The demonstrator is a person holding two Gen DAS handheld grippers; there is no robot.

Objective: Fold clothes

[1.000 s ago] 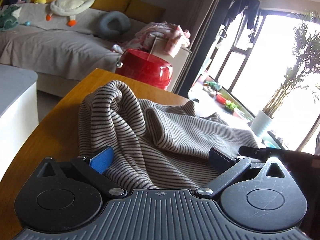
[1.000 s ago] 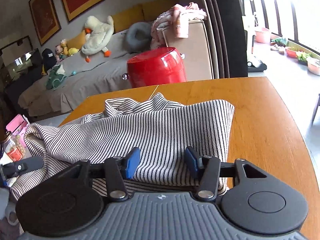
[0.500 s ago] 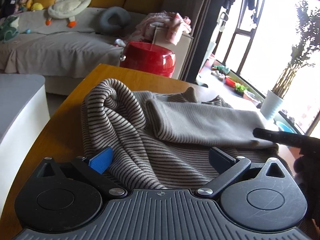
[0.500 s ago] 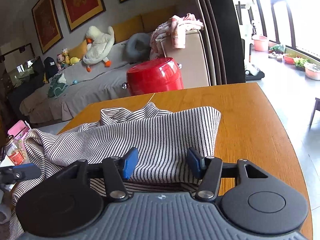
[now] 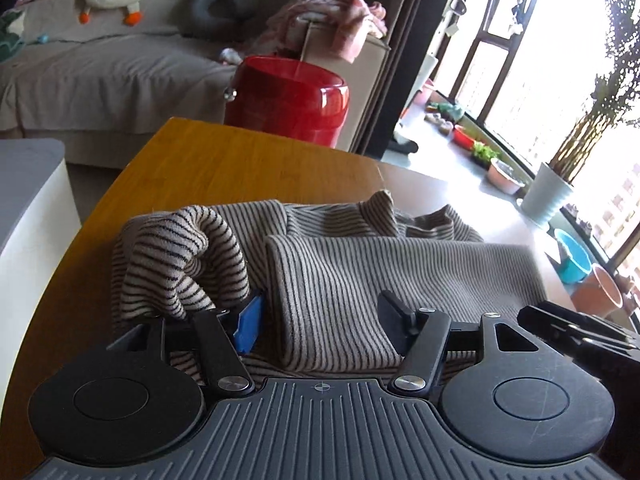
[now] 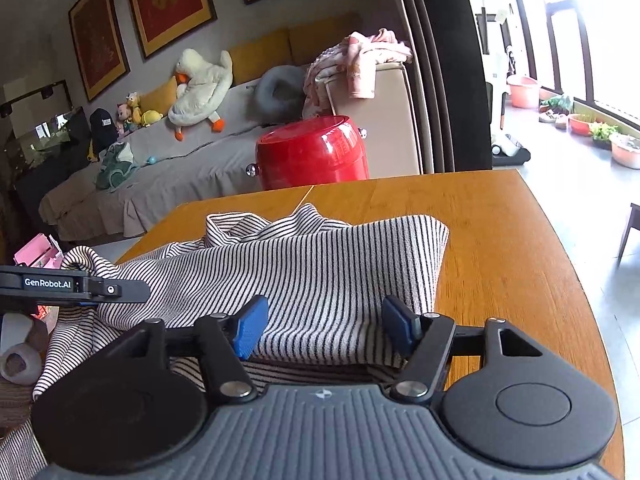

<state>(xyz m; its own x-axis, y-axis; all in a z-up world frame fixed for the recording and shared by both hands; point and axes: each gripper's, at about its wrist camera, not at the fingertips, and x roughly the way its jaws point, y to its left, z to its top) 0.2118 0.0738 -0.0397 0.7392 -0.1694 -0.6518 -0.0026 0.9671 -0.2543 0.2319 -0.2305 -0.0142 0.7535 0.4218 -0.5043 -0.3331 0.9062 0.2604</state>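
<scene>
**Both grippers at the striped garment, one closing, one opening**

Left gripper point(image 5: 320, 316): jaws about half open and closing, a rolled fold of the striped garment point(image 5: 360, 280) between them. The blue pad point(image 5: 250, 326) sits against the cloth on its side; the other finger point(image 5: 394, 314) rests on top of the fold. Whether the pads press yet is hard to tell, looks not quite clamped.

Right gripper point(image 6: 324, 326): jaws a bit past half open and opening, garment's near edge lying between the blue pads point(image 6: 250, 332), neither visibly pinching it.

Garment point(image 6: 320, 264) lies bunched and partly folded on the wooden counter point(image 6: 500, 240), collar area crumpled at the far side, one sleeve humped up on the left (left wrist view). Its left part spills over the counter edge in the right wrist view.

Beyond the counter: red drum stool point(image 6: 314, 154), grey-covered sofa point(image 6: 168, 172) with a plush duck point(image 6: 200, 88), pink clothes point(image 6: 356, 60) piled on the sofa arm, potted plant point(image 5: 548, 196) by the window.
</scene>
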